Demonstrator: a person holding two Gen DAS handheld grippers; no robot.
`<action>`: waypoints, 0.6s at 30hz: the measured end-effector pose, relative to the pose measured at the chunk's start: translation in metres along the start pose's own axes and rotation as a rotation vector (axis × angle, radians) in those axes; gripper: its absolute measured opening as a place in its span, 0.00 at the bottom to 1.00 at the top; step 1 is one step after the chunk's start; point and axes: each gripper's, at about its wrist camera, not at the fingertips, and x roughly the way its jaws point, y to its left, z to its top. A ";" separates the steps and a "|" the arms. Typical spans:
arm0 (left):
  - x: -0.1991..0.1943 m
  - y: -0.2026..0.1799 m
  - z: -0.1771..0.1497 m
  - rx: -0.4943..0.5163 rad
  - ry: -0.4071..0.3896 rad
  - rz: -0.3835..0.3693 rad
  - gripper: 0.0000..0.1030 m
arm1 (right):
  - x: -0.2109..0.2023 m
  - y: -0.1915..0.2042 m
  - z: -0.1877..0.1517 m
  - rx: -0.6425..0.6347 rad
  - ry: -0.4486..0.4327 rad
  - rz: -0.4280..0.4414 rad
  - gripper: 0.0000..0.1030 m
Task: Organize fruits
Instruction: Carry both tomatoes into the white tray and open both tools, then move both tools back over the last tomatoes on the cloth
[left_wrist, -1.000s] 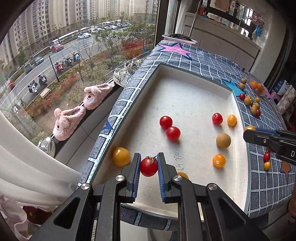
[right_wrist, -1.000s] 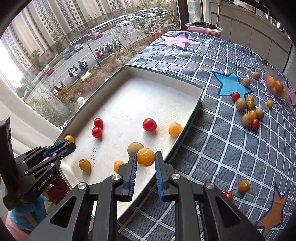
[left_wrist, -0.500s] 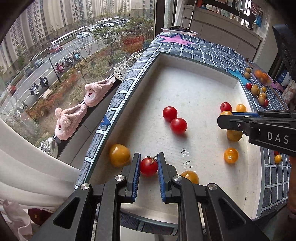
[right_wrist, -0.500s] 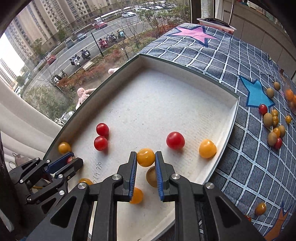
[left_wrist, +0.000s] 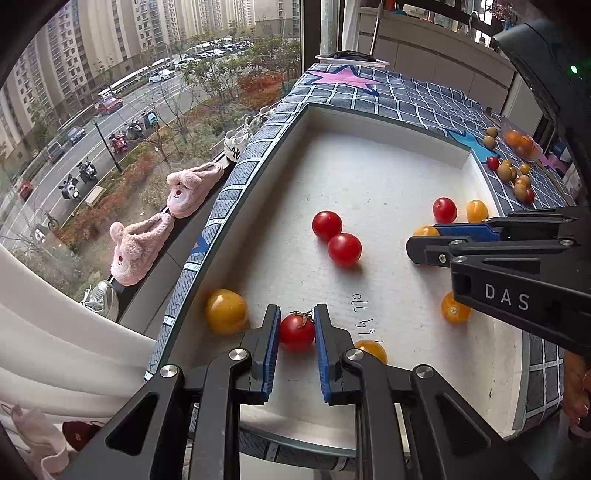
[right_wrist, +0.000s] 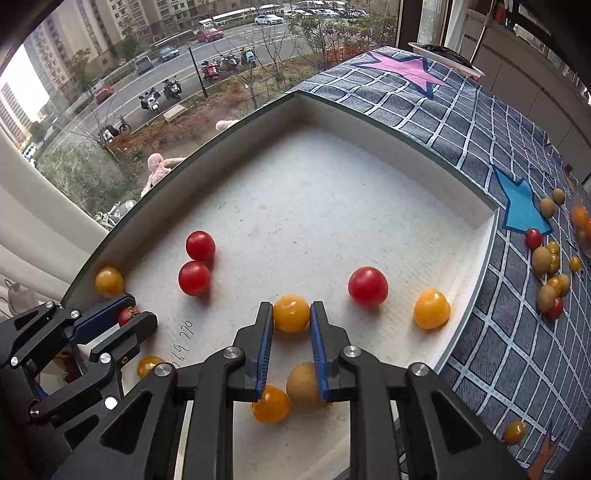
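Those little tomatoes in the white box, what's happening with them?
A person is sorting small fruits with two hand-held grippers. The left gripper is clamped on a red tomato with a stem, near the front corner of the white tray. The right gripper has a yellow tomato between its fingers, low over the tray floor, and its jaws have just begun to open. Several red and yellow tomatoes already lie in the tray. More fruits wait on the checked cloth beside it.
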 end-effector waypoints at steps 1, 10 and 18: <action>0.000 -0.001 0.000 0.003 0.002 -0.001 0.19 | -0.001 -0.002 0.001 0.005 -0.008 -0.001 0.31; -0.005 -0.005 -0.002 0.015 0.006 -0.018 0.20 | -0.036 -0.012 -0.004 0.031 -0.100 0.012 0.70; -0.020 -0.011 0.000 0.008 -0.072 -0.006 0.84 | -0.068 -0.050 -0.025 0.131 -0.144 0.029 0.76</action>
